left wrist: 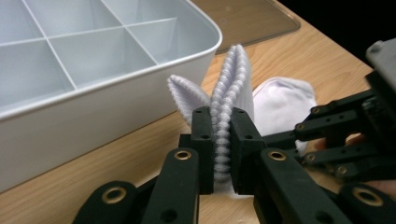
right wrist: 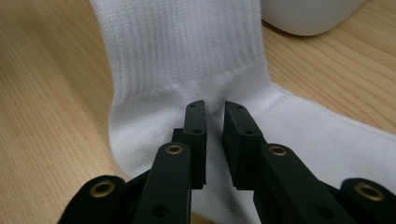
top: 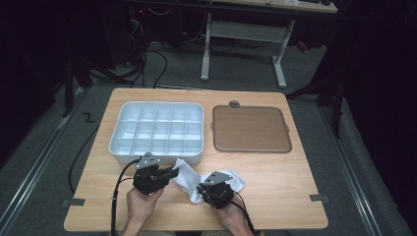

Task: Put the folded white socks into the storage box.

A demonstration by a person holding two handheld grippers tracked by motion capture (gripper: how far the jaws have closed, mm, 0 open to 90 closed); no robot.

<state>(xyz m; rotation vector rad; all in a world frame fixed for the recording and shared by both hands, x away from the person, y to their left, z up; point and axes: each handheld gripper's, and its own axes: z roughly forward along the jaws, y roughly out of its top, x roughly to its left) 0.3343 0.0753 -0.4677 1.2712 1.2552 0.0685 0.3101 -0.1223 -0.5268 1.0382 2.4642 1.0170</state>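
- High view: a white sock [top: 189, 176] is lying on the bench [top: 275, 187], just in front of the white compartment tray [top: 157, 129], and all the compartments of the tray are looking empty. The brown lid [top: 251, 129] is resting beside the tray. The left hand-held gripper [top: 171, 174] is pointing sideways toward the cuff end, and the right hand-held gripper [top: 200, 189] is standing over the middle of the sock. Both forearms are coming in from the near edge.
- Left gripper view: the left hand-held gripper [left wrist: 222, 140] is clamping the ribbed cuff of the sock [left wrist: 231, 88], and the cuff is standing up folded between the pads, near the wall of the tray [left wrist: 116, 93]. I judge that the folding is only starting; the sock is not yet compact and is not yet in any compartment.
- Right gripper view: the right hand-held gripper [right wrist: 214, 112] is reaching down on the heel part of the sock [right wrist: 187, 51]. Its jaws are standing close together with a narrow gap, and I cannot tell if they are pinching the cloth or only pressing on it.
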